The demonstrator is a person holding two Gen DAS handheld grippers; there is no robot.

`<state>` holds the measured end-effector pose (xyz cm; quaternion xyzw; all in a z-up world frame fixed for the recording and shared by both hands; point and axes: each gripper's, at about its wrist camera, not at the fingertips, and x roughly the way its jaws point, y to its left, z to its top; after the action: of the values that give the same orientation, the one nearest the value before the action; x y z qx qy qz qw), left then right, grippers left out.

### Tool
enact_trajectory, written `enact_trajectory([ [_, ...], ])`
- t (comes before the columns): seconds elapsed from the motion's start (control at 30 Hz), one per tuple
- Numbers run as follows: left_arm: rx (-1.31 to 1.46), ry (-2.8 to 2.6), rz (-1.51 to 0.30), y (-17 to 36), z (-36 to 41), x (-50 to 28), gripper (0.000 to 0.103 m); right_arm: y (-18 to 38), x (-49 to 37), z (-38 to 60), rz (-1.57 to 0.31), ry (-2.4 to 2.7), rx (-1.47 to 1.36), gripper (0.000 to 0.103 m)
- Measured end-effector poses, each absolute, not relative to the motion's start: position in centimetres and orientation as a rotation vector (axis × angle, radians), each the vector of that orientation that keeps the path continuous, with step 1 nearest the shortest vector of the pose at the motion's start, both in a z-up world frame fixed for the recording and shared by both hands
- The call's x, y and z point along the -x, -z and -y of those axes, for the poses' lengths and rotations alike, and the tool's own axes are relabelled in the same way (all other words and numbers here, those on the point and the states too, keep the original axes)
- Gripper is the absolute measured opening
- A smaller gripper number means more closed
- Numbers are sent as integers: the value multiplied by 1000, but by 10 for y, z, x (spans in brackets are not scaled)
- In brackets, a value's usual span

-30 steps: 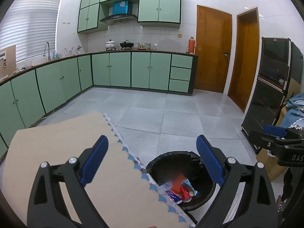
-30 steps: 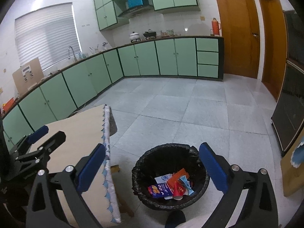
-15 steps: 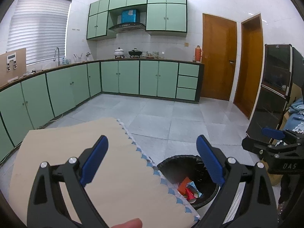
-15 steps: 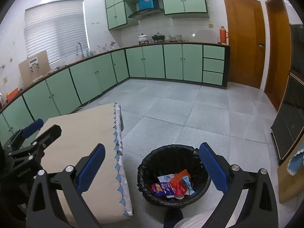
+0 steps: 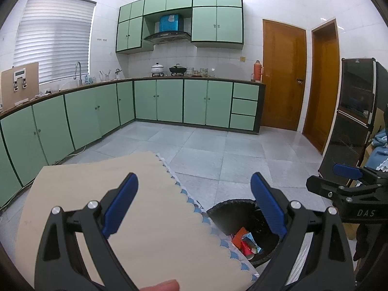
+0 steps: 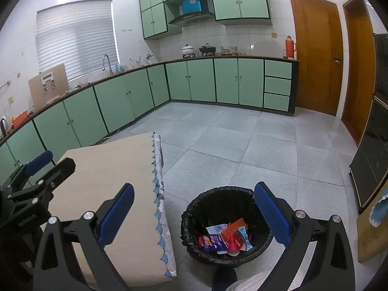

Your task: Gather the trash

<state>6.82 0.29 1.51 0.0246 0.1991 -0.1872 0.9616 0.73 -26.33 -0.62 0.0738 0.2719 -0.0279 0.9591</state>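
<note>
Half the bin (image 5: 225, 215) hidden — table (image 5: 150, 230) overlaps.

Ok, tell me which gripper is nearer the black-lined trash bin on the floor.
Right. The right gripper hangs open almost directly above the black-lined trash bin, while the left gripper, also open, sits over the beige table beside the bin.

The trash bin (image 6: 226, 225) stands open-topped on the floor, wrappers (image 6: 225, 238) low inside. Just left of it the table (image 6: 109, 194) edge crowds in. Bare floor tiles (image 6: 242, 145) lie beyond it.
</note>
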Motion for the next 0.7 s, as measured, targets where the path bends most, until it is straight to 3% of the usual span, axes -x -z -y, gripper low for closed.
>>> enact_trajectory([
  [0.7, -39, 364, -419, -15, -9, -78, 91, 7, -12, 260, -553, 53, -144, 97],
])
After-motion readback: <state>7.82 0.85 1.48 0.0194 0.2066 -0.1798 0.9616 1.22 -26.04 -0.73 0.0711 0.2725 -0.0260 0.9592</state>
